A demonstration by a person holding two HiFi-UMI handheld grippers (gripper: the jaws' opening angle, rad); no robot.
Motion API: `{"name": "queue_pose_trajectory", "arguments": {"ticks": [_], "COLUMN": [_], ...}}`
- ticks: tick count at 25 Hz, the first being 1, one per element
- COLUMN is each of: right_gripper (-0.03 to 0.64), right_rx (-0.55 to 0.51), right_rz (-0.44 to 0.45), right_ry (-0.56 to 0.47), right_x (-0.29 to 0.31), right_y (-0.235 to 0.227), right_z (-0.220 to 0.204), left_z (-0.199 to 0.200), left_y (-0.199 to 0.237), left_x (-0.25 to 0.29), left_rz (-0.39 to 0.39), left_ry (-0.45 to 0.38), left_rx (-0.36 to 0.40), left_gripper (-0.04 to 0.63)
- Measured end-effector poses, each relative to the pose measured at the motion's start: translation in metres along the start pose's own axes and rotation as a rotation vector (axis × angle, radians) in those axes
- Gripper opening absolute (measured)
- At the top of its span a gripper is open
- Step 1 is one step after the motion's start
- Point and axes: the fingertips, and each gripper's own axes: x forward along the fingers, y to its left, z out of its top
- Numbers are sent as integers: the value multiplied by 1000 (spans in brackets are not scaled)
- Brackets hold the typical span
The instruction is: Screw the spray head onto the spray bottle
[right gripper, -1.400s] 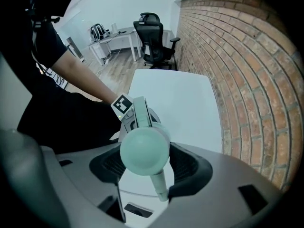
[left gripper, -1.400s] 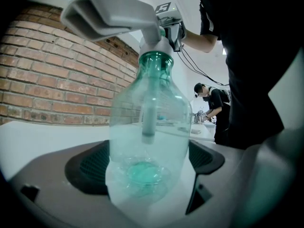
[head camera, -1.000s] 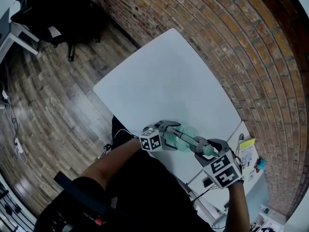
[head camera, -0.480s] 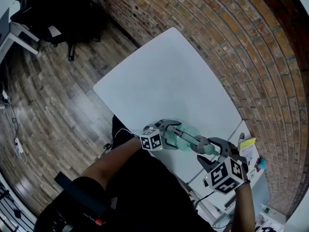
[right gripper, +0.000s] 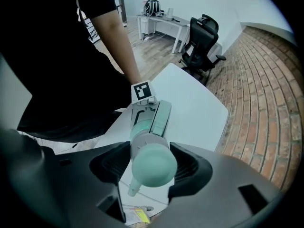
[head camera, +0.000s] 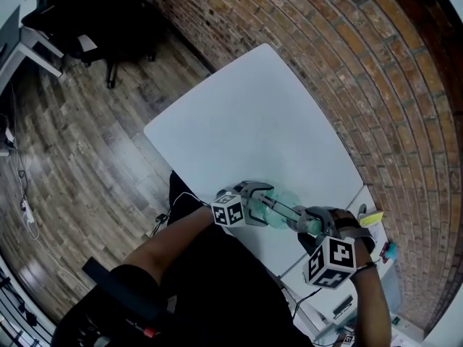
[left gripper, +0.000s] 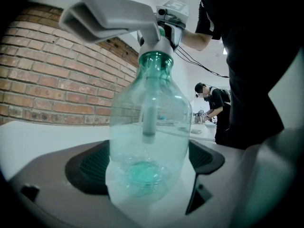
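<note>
Head view: spray bottle [head camera: 278, 207] and spray head [head camera: 302, 220] bridged between both grippers

Both are held above the table [head camera: 239, 121], close to its corner nearest the person, with the bottle lying roughly level. The left gripper [head camera: 258, 206] has its jaws closed round the bottle's lower body, just above the base. The left gripper view shows the pads bearing on either side of the clear, green-tinted wall. The right gripper [head camera: 312, 223] pinches the top of the spray head. Its own view shows the rounded teal end filling the gap between the jaws, with the bottle and the other gripper lined up beyond. The grey collar [left gripper: 160, 45] sits over the bottle neck, though how far the thread has taken cannot be read. The dip tube [left gripper: 148, 120] hangs inside the bottle, and the trigger [left gripper: 107, 18] juts off to one side.

The bottle looks empty, so it should be light, but it is thin-walled and smooth. It would likely dent under a hard squeeze and spin in the pads under a weak one. The low grip near the base, where the plastic is probably stiffest, suits it. The head seems rigid and is best turned by its body or collar, not by the trigger, which could flex. The two axes should stay lined up, or the thread may cross
</note>
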Motion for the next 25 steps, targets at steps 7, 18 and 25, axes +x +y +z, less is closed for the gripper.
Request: {"name": "queue_pose_trajectory", "arguments": {"ticks": [7, 18, 25], "right_gripper": [259, 259, 260], "right_rx": [108, 574, 761], "right_rz": [32, 32, 27], "right_ry": [-34, -121, -168], "right_x": [2, 2, 1], "right_y": [0, -9, -11], "right_z": [1, -2, -4], "left_z": [0, -1, 0], "left_y": [-1, -1, -1], "left_x": [-1, -1, 0], "left_rz": [-1, 1, 1], "left_ry": [-1, 0, -2], "left_rx": [0, 1, 4], "left_gripper": [512, 514, 514]}}
